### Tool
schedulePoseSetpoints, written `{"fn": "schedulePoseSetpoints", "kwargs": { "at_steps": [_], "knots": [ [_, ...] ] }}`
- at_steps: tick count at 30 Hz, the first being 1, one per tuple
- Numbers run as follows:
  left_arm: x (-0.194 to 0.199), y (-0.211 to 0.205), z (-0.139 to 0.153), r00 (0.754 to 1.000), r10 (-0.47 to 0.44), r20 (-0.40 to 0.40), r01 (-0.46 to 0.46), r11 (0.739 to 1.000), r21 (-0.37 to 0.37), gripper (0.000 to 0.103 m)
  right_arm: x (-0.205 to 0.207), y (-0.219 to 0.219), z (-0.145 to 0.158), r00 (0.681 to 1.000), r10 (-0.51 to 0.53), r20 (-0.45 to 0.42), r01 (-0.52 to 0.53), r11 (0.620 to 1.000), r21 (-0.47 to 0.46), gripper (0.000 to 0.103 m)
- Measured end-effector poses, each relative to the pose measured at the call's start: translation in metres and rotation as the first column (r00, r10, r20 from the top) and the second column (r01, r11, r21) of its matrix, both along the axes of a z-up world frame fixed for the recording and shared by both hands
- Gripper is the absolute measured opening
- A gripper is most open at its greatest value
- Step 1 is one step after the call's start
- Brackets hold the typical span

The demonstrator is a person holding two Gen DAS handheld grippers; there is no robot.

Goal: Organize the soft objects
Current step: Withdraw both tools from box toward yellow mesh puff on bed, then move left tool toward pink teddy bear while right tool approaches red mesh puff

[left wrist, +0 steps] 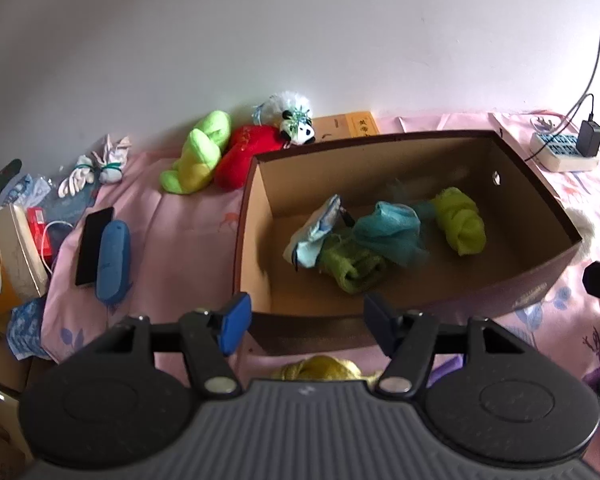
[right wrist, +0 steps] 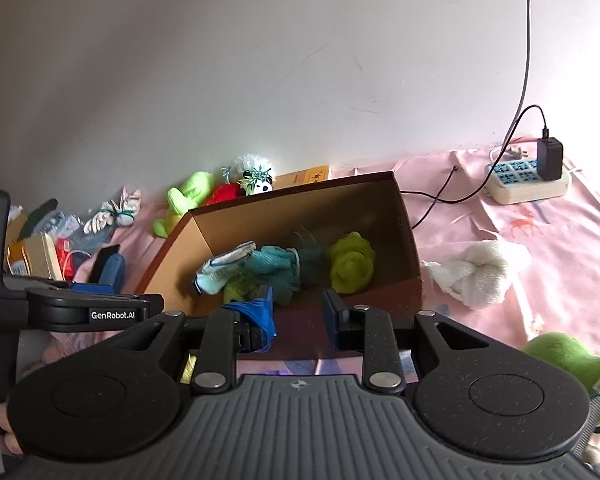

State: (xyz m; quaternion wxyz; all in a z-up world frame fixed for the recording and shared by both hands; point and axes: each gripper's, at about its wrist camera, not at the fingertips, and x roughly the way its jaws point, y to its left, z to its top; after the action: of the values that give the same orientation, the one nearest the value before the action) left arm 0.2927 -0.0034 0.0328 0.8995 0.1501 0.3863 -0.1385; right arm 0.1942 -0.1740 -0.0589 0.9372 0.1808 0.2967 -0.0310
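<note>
While the left gripper (left wrist: 304, 324) hangs wide open and empty before the cardboard box (left wrist: 260, 216), four knotted cloths lie inside. Right gripper (right wrist: 298, 314): jaws apart, nothing between them.

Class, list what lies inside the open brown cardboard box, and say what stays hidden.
Inside the brown cardboard box: a lime knotted cloth, a teal cloth, a pale blue-and-white fabric piece and an olive rolled towel. The towel's far end is covered.
</note>
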Motion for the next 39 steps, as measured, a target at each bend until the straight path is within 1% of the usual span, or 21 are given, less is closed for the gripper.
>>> {"fn": "schedulePoseSetpoints", "kwargs": {
  "at_steps": [5, 12, 19, 26, 31, 39],
  "knots": [
    [-0.011, 0.003, -0.003, 1.000, 0.017, -0.015, -0.017, 1.000, 0.015, 0.067, -0.008, 0.000, -0.002, 1.000, 0.031, 0.002, -0.031, 1.000, 0.001, 0.009],
    [-0.030, 0.004, -0.003, 0.996, 0.085, -0.024, -0.084, 0.996, 0.034, 0.067, -0.017, -0.003, -0.003, 0.994, 0.111, 0.013, -0.111, 0.994, 0.019, 0.009],
    [-0.053, -0.007, -0.008, 0.988, 0.142, -0.057, -0.139, 0.989, 0.053, 0.067, -0.035, -0.013, -0.005, 0.984, 0.177, 0.009, -0.177, 0.984, 0.002, 0.010],
    [-0.075, -0.021, -0.010, 0.982, 0.180, -0.065, -0.175, 0.982, 0.066, 0.067, -0.051, -0.026, -0.008, 0.972, 0.233, -0.007, -0.233, 0.972, 0.032, 0.010],
    [-0.087, -0.027, -0.013, 0.977, 0.202, -0.069, -0.197, 0.977, 0.078, 0.067, -0.061, -0.032, -0.010, 0.965, 0.264, -0.004, -0.263, 0.964, 0.024, 0.010],
    [-0.102, -0.036, -0.022, 0.968, 0.236, -0.086, -0.227, 0.969, 0.101, 0.067, -0.073, -0.041, -0.019, 0.944, 0.328, -0.021, -0.327, 0.944, 0.049, 0.012]
  ]
}}
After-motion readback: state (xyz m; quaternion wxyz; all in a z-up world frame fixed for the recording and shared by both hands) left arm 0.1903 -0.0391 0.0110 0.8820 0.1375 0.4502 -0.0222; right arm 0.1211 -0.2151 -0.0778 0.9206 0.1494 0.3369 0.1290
